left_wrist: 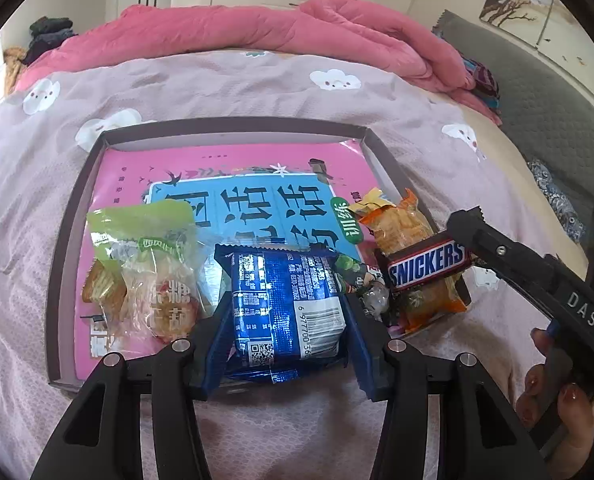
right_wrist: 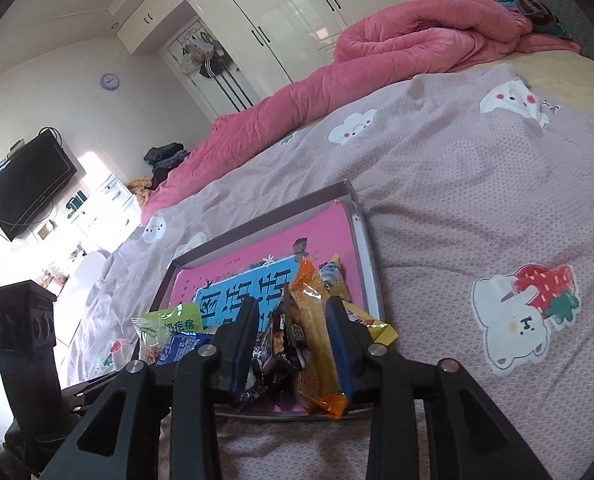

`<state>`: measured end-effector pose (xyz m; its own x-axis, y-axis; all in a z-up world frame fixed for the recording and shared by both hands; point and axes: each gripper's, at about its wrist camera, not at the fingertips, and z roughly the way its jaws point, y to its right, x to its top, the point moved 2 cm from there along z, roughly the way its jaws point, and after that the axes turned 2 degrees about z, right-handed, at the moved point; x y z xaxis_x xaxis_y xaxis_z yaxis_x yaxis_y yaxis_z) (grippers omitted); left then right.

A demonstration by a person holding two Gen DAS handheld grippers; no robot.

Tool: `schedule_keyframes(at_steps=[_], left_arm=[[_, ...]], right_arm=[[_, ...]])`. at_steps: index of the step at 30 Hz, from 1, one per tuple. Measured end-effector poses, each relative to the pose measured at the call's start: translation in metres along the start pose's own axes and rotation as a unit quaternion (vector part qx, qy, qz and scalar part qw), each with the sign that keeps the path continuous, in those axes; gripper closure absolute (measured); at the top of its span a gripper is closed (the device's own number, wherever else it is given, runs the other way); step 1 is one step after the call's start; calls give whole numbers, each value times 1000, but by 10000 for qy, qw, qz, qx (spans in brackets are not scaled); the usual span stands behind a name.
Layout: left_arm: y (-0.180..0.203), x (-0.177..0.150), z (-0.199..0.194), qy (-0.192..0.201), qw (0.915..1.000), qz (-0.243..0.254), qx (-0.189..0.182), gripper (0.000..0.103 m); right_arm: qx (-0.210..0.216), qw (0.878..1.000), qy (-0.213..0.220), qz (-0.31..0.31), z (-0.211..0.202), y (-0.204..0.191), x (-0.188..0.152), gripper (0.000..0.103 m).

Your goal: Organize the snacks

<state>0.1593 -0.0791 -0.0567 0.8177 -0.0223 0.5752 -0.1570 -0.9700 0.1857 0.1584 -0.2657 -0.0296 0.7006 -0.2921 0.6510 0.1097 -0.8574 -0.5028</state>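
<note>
A shallow tray (left_wrist: 233,126) with a pink and blue liner lies on the bed, also seen in the right wrist view (right_wrist: 265,216). My left gripper (left_wrist: 287,300) is shut on a blue foil snack packet (left_wrist: 289,304) at the tray's near edge, with a pad pressing each side. A green-topped packet (left_wrist: 145,256) lies to its left. A Snickers bar (left_wrist: 425,266) rests on orange packets (left_wrist: 401,228) at the tray's right side. My right gripper (right_wrist: 293,304) stands open, with the dark bar (right_wrist: 281,344) and an orange packet (right_wrist: 313,320) loose between its fingers.
A lilac sheet with cloud prints (left_wrist: 257,88) covers the bed, and a rolled pink quilt (left_wrist: 277,28) lies beyond the tray. A person's hand (left_wrist: 557,392) holds the right gripper's handle. A grey headboard (left_wrist: 537,92) runs along the right, with white wardrobes (right_wrist: 297,12) behind.
</note>
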Motion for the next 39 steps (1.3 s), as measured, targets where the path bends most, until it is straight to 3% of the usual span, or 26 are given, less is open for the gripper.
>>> schedule_keyframes(at_steps=[10, 22, 39], left_arm=[[-3, 2, -10, 132, 9999, -53, -27, 37], [4, -4, -45, 346, 9993, 70, 86, 27], [-19, -55, -89, 296, 9979, 6, 584, 24]], right_arm=[[41, 9995, 280, 111, -21, 2, 5, 58], [-310, 9957, 473, -735, -54, -37, -10, 34], [-833, 9926, -110, -878, -66, -49, -58, 16]])
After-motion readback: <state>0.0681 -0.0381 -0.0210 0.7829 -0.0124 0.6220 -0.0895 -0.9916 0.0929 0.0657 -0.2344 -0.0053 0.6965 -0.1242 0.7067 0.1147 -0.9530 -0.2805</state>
